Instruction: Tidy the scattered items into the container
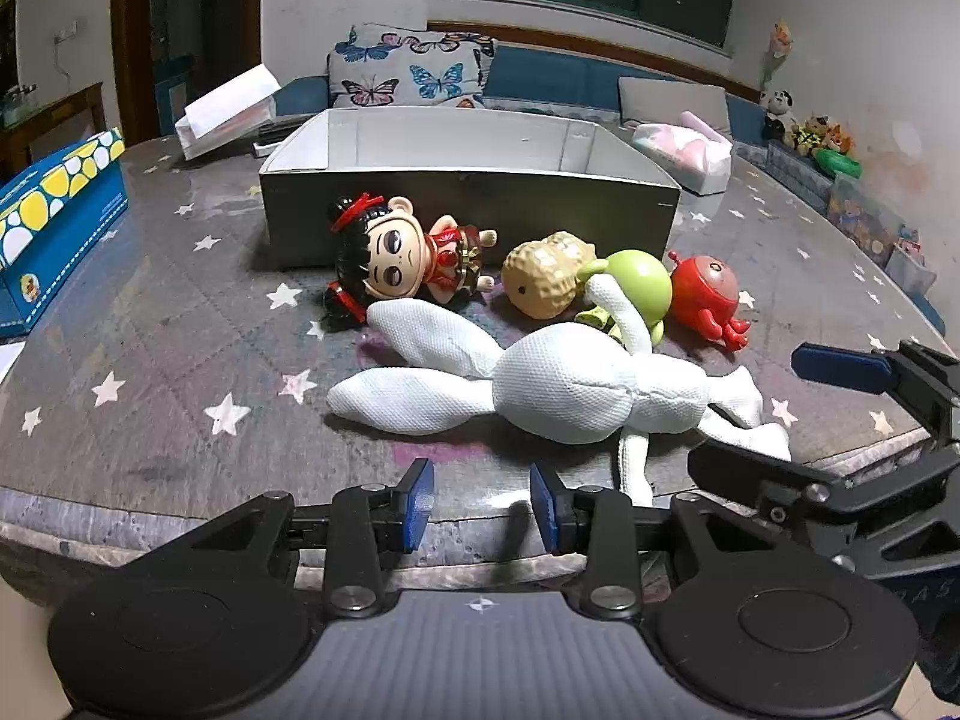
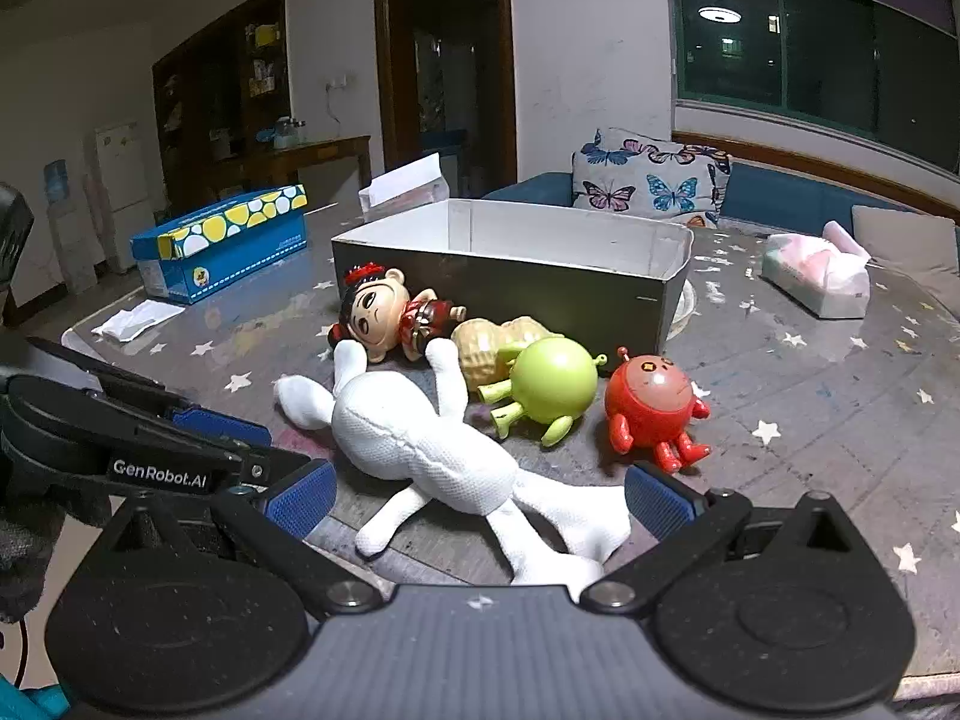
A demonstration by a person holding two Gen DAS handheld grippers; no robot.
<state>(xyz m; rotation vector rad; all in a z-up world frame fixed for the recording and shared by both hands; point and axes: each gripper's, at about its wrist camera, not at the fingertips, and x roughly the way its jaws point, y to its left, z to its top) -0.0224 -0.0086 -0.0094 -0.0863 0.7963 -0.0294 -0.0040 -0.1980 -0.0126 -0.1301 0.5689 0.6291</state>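
A white stuffed rabbit (image 1: 558,390) lies on the table in front of the other toys: a doll with black hair and red dress (image 1: 402,255), a tan peanut toy (image 1: 546,276), a green round toy (image 1: 636,288) and a red octopus toy (image 1: 708,300). Behind them stands an open grey box (image 1: 468,204) with a white inside. My left gripper (image 1: 482,501) is open and empty just short of the rabbit. My right gripper (image 2: 480,501) is open wide, its blue pads (image 2: 657,501) on either side of the rabbit's legs (image 2: 540,528). The box (image 2: 510,276) looks empty.
A blue tissue box with yellow and white spots (image 1: 54,216) stands at the left. A pink-and-white tissue pack (image 1: 684,153) lies at the right rear. A white paper bag (image 1: 228,108) sits behind the box. A folded white tissue (image 2: 135,318) lies near the left edge.
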